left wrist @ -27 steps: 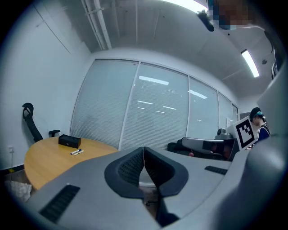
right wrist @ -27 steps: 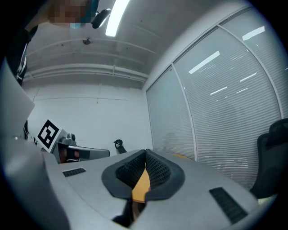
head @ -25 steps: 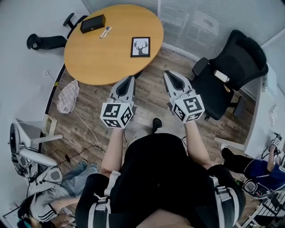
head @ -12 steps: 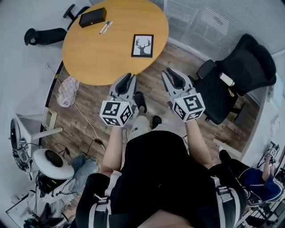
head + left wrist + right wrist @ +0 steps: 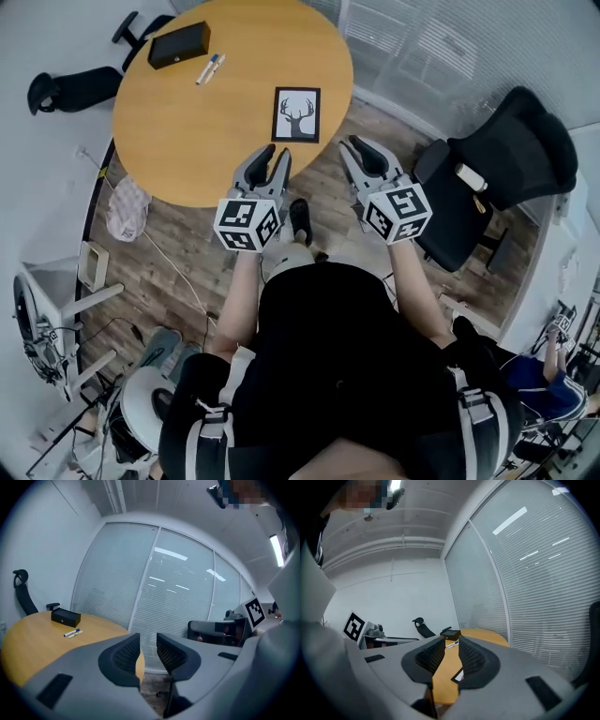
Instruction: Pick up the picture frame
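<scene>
The picture frame [image 5: 296, 114], black-edged with a deer-antler print, lies flat on the round wooden table [image 5: 187, 131] near its right-hand edge. My left gripper [image 5: 272, 157] hovers over the table's near edge, just short of the frame and slightly to its left. Its jaws are opening, with nothing between them [image 5: 148, 637]. To the frame's right my right gripper [image 5: 361, 150] hangs over the floor beside the table. Its jaws stand a little apart and hold nothing [image 5: 451, 640]. A corner of the frame [image 5: 459, 676] shows through the gap.
A black box [image 5: 179, 44] and a marker [image 5: 208, 67] lie at the table's far left. A black office chair [image 5: 506, 159] stands close on the right, another chair [image 5: 70, 89] at the far left. Window blinds [image 5: 154, 597] run behind the table.
The person has stepped toward the table, and both grippers have come forward to its near edge. The left gripper's jaws, shut before, now stand apart.
</scene>
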Action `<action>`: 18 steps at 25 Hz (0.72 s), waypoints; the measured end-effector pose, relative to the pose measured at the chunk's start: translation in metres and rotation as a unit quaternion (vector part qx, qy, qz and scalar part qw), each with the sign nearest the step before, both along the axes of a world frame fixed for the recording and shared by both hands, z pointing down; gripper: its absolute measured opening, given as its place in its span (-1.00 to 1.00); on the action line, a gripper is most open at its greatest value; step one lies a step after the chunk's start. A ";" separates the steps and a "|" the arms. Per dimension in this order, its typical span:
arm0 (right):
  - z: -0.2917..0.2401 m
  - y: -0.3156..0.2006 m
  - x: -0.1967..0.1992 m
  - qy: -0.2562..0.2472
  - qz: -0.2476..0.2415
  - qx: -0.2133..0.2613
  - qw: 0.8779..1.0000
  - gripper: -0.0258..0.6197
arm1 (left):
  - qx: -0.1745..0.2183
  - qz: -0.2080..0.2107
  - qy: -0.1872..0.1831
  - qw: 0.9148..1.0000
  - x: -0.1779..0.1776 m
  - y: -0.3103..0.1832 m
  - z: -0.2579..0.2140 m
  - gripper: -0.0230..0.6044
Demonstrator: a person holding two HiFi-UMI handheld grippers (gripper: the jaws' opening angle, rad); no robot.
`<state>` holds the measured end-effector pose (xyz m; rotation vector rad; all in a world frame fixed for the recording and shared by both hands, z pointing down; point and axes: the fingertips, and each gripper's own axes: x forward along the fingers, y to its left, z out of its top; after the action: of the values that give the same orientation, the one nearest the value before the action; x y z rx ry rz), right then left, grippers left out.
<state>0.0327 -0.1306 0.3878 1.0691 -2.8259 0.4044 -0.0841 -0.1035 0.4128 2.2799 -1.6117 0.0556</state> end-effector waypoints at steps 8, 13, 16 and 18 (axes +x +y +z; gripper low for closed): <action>0.018 -0.081 -0.050 0.025 0.021 -0.020 0.999 -0.60 | -0.022 0.035 0.000 0.999 -0.041 -0.084 0.024 -0.59; 0.046 -0.117 -0.062 0.043 0.043 -0.041 0.997 -0.60 | -0.047 0.044 -0.001 0.998 -0.060 -0.124 0.058 -0.59; 0.065 -0.130 -0.066 0.050 0.054 -0.062 0.995 -0.60 | -0.069 0.046 -0.005 0.997 -0.068 -0.140 0.077 -0.59; 0.079 -0.138 -0.068 0.057 0.060 -0.076 0.994 -0.60 | -0.086 0.048 -0.001 0.995 -0.071 -0.148 0.090 -0.59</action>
<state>-0.0348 -0.2685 0.4671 1.1940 -2.5926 0.5414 -0.1554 -0.2511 0.5032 2.2231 -1.4387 0.2126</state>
